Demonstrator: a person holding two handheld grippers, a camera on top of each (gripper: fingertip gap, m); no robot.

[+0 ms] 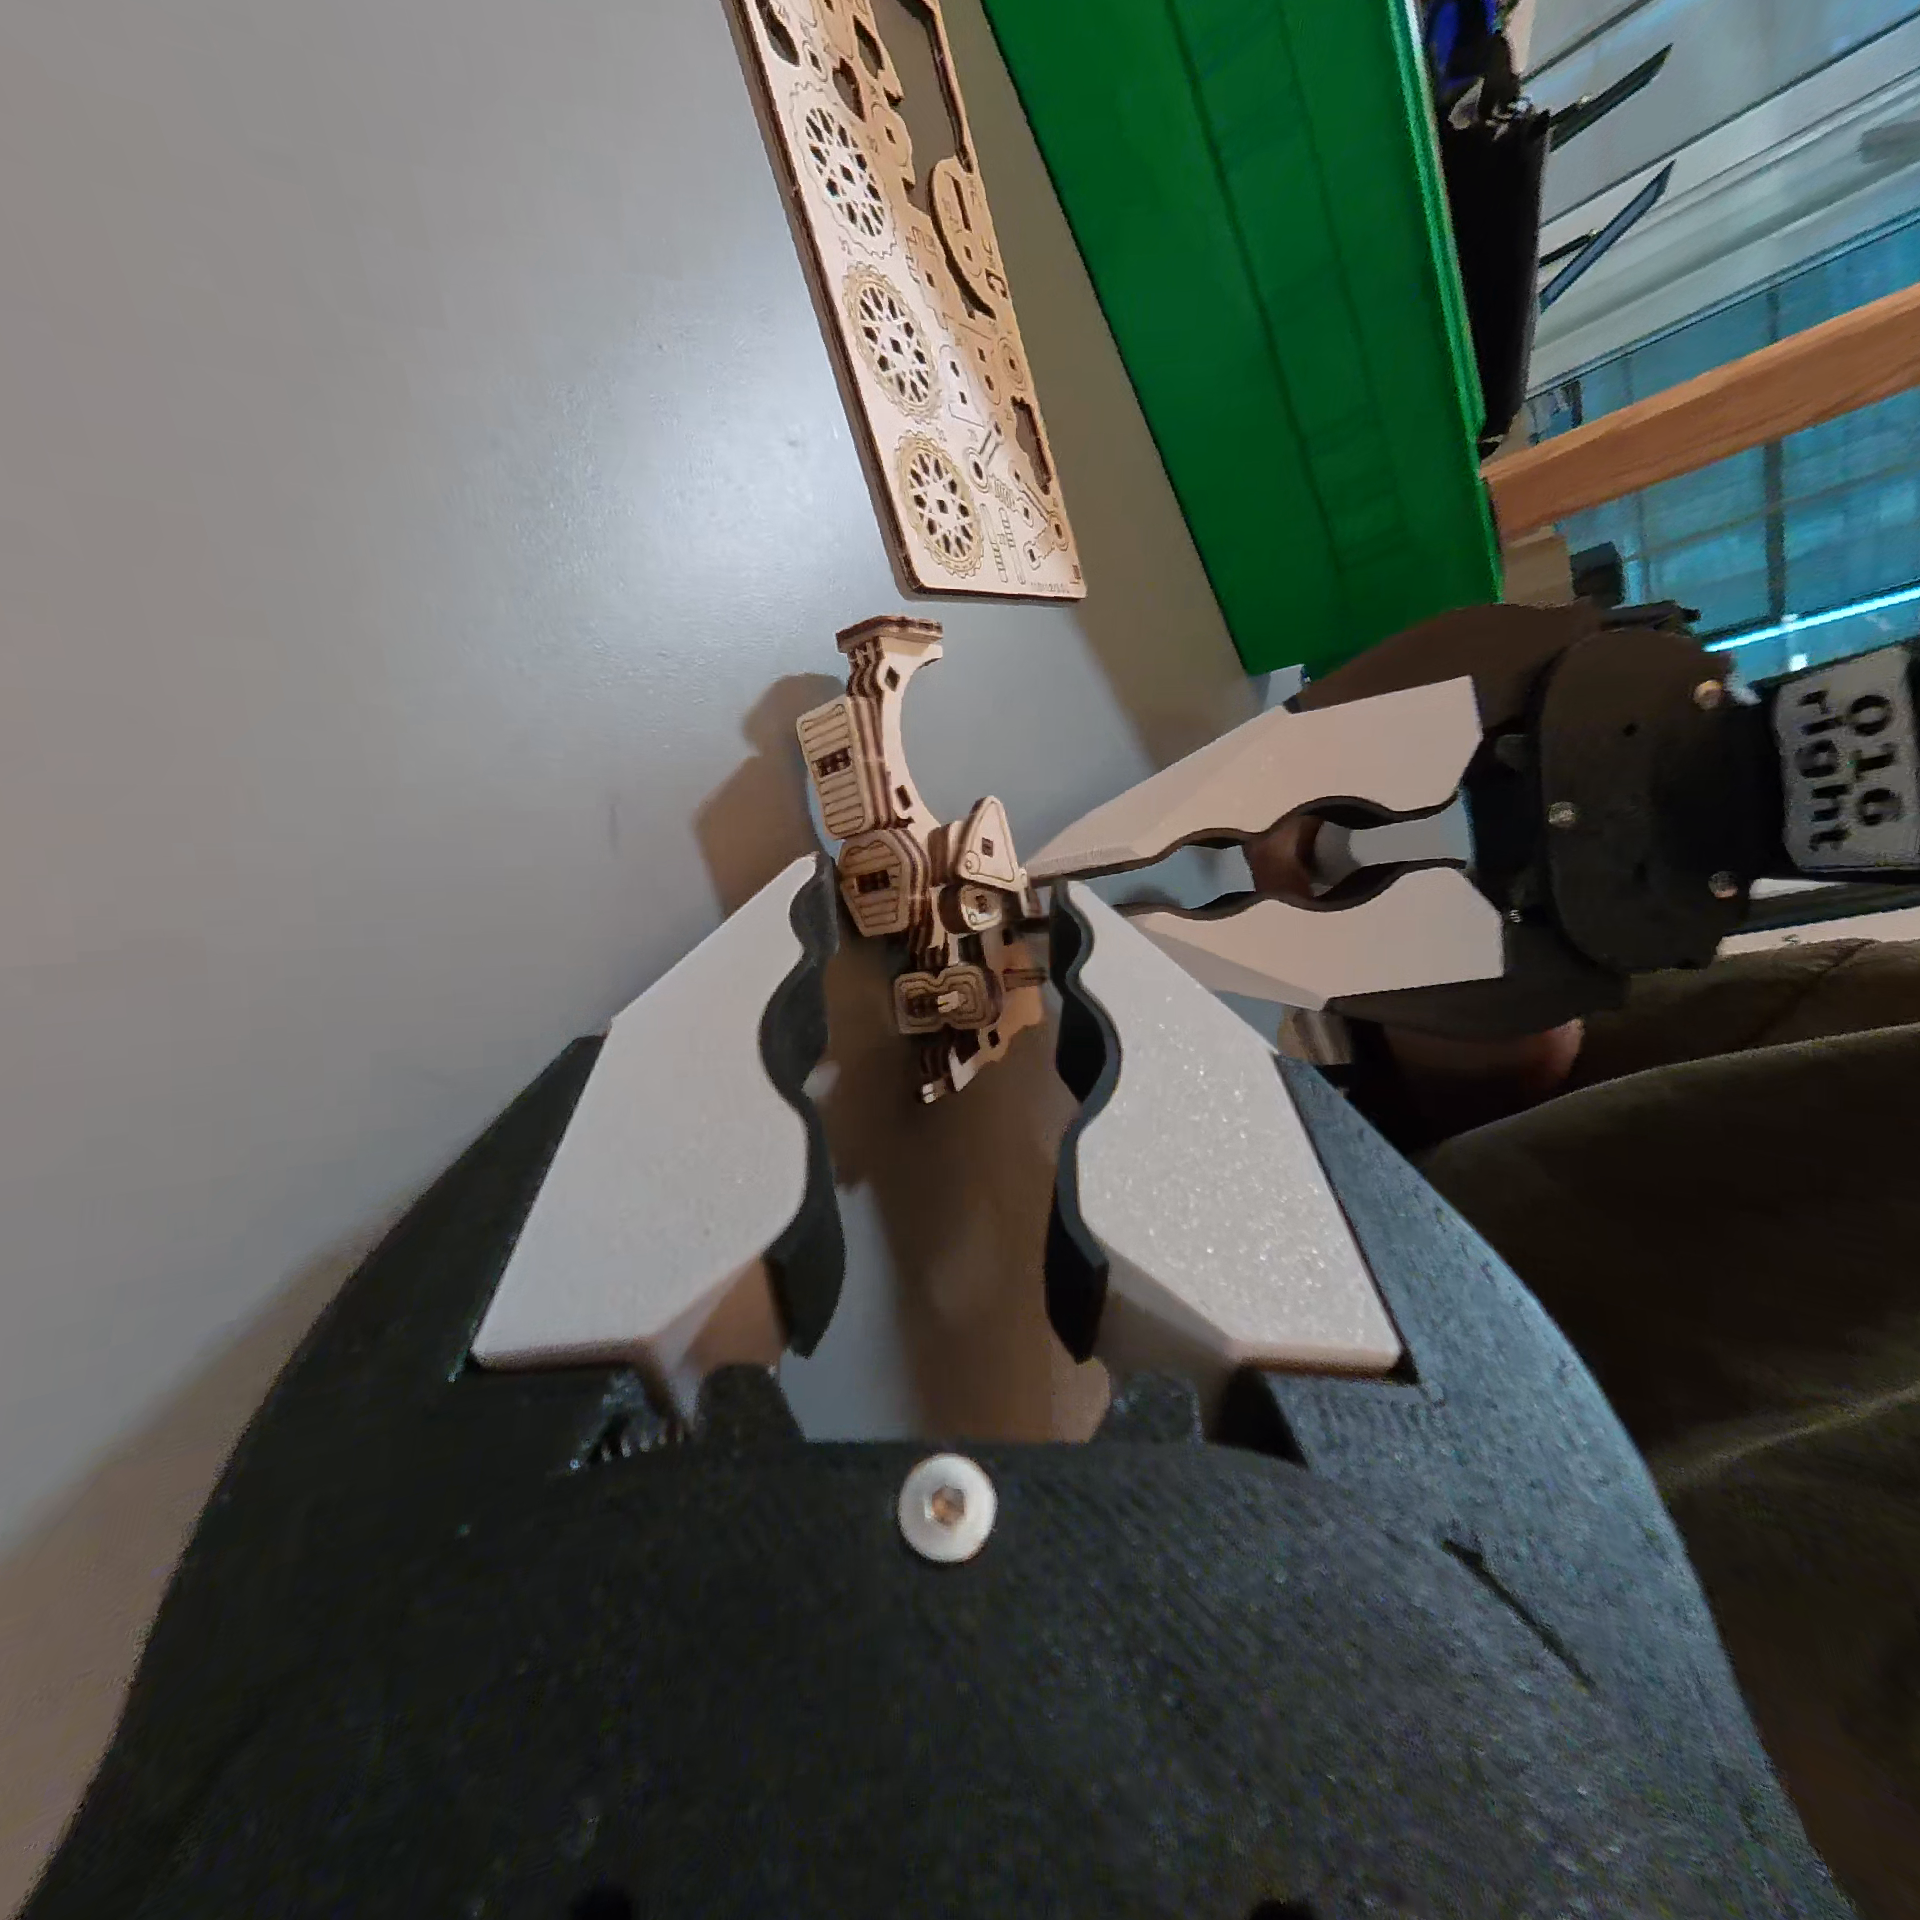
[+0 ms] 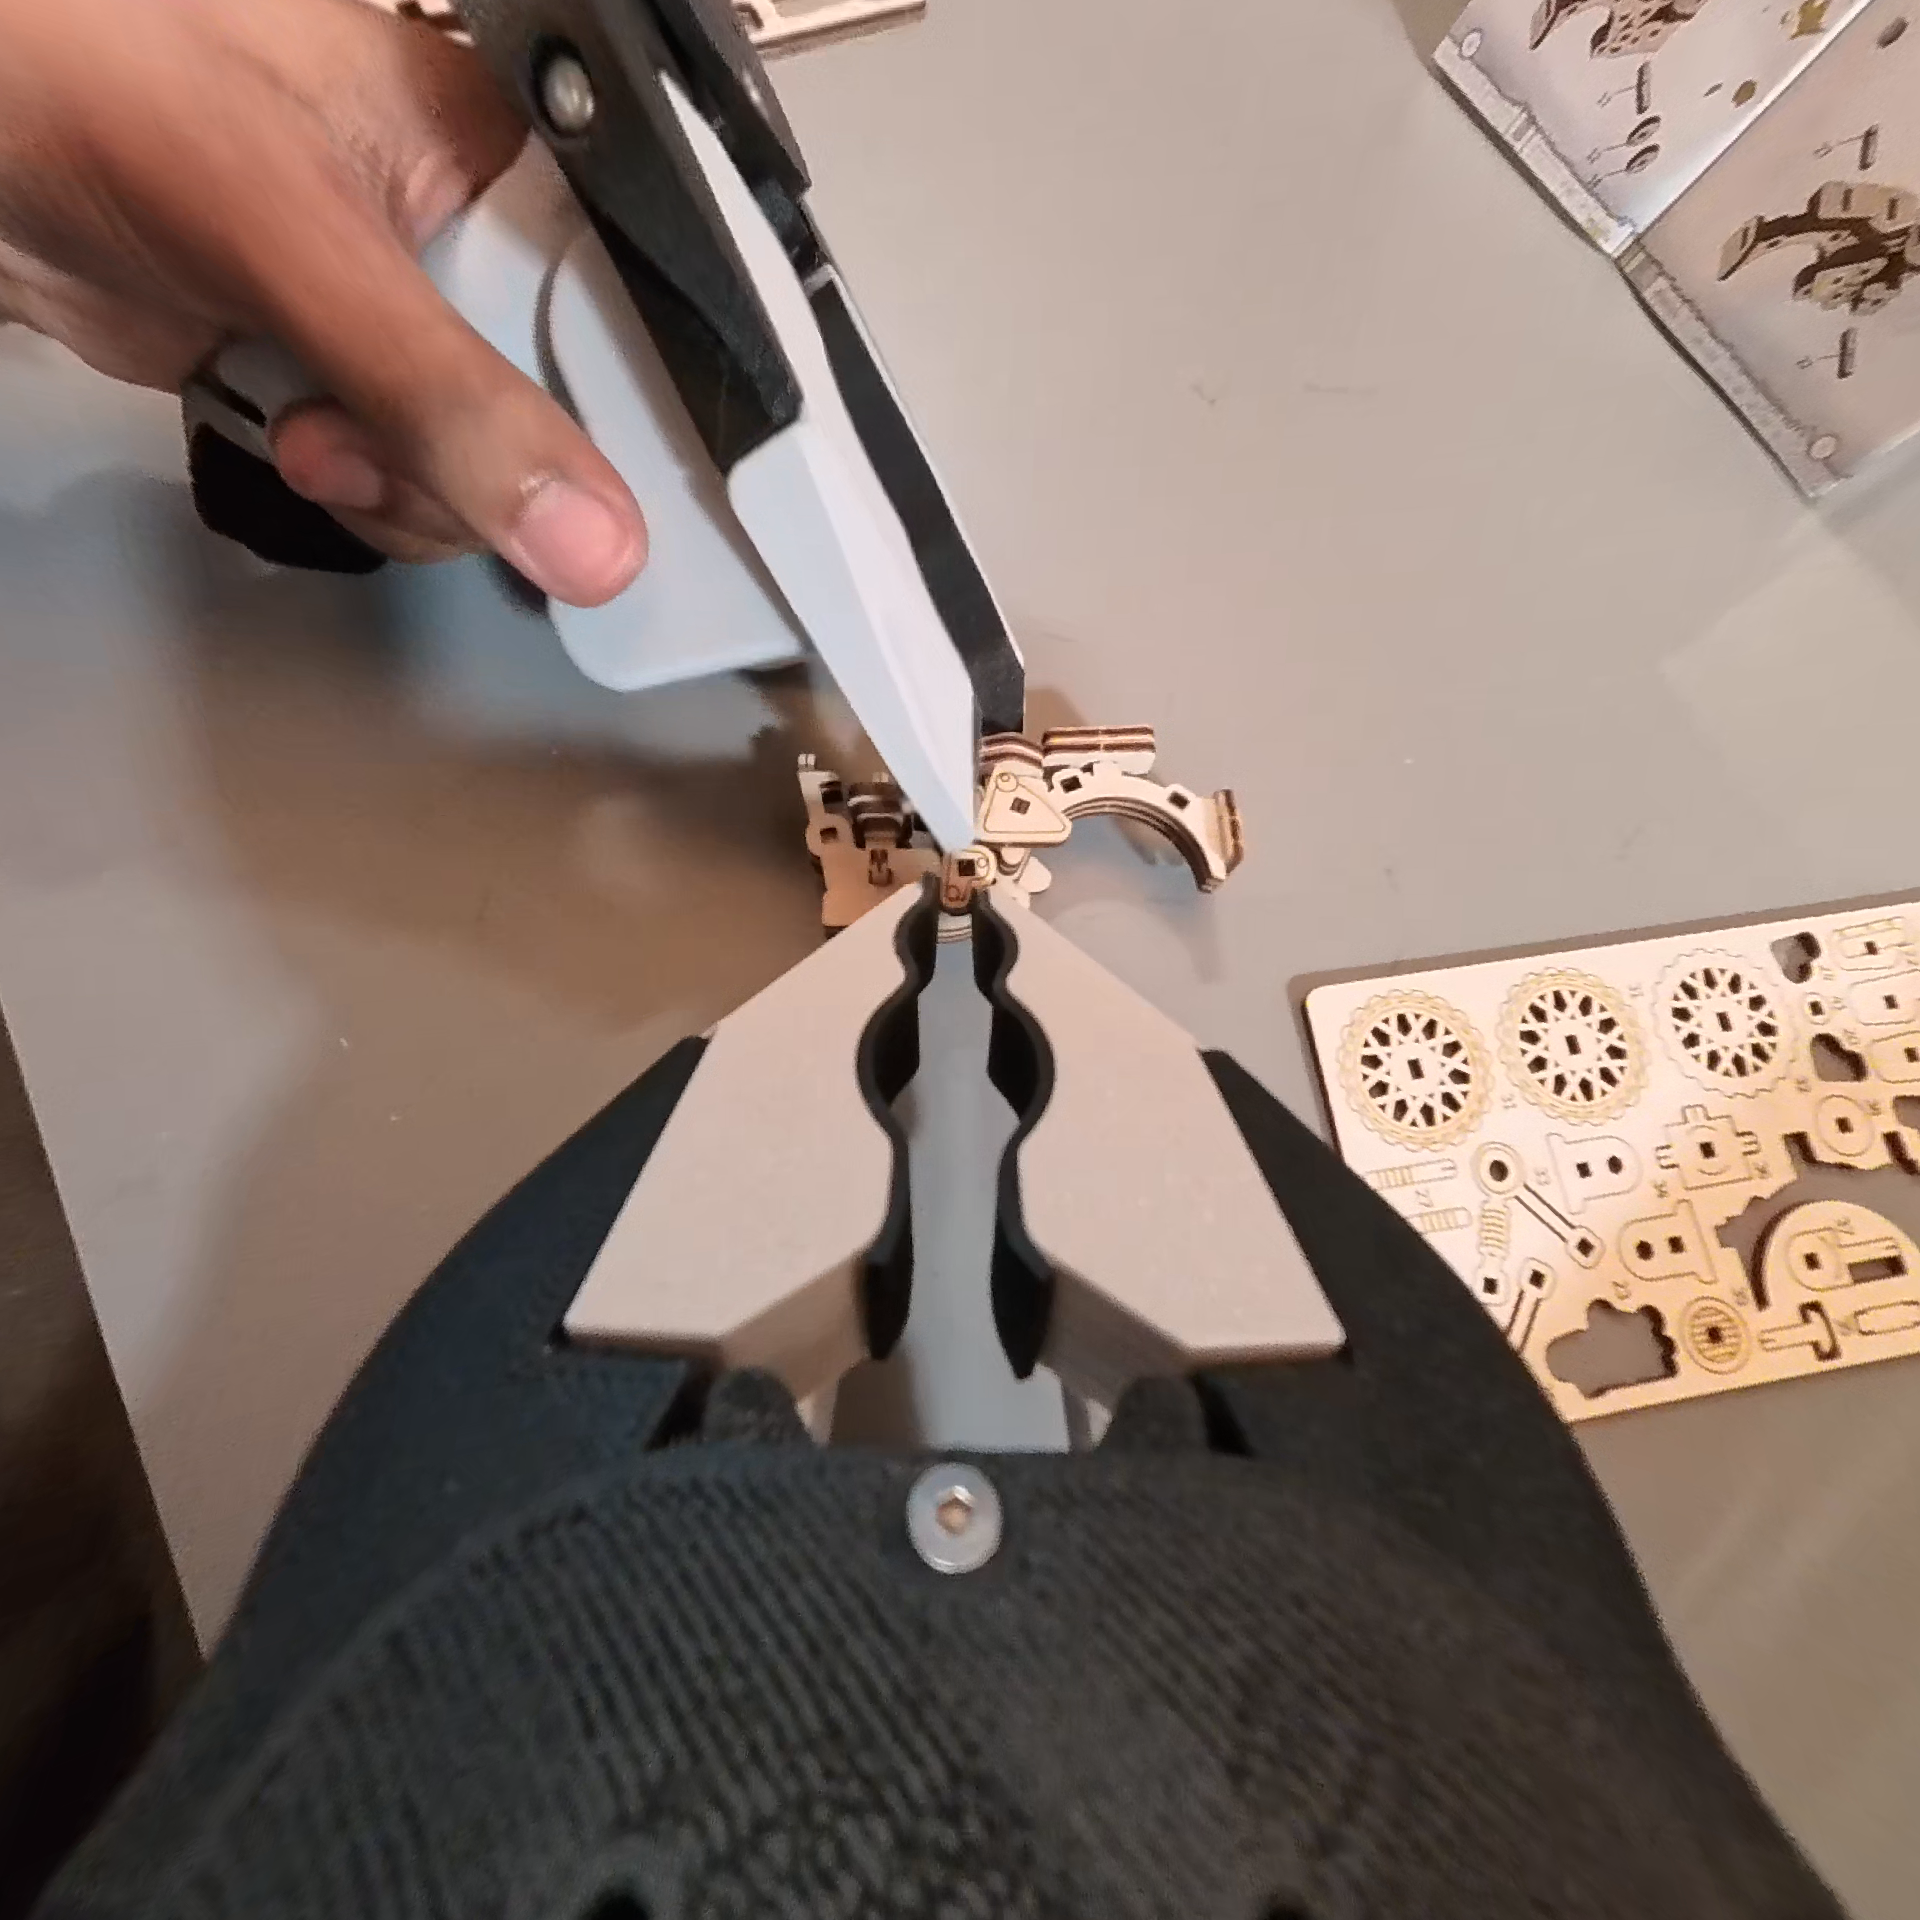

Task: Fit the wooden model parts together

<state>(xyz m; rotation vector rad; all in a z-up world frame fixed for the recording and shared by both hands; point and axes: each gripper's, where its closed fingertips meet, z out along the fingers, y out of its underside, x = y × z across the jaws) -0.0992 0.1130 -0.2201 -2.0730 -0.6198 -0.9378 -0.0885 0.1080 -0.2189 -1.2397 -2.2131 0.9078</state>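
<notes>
A partly built wooden model [image 1: 883,769] with a curved arm sits between the fingers of my left gripper [image 1: 940,904], which is shut on its body and holds it just above the grey table [image 1: 364,520]. In the right wrist view the model [image 2: 1122,805] hangs under the left gripper [image 2: 966,816], which comes in from the upper left. My right gripper [image 2: 958,912] is shut on a small wooden part [image 2: 961,883] pressed against the model's side, below a triangular piece. The right gripper [image 1: 1039,871] also shows in the left wrist view, its tips touching the model.
A laser-cut wooden parts sheet [image 2: 1662,1143] lies on the table to the right; it also shows in the left wrist view [image 1: 914,312]. An instruction booklet [image 2: 1714,208] lies at the far right. A green box [image 1: 1247,312] stands behind. A person's hand [image 2: 312,260] holds the left gripper. My two grippers' fingertips are within a few centimetres of each other.
</notes>
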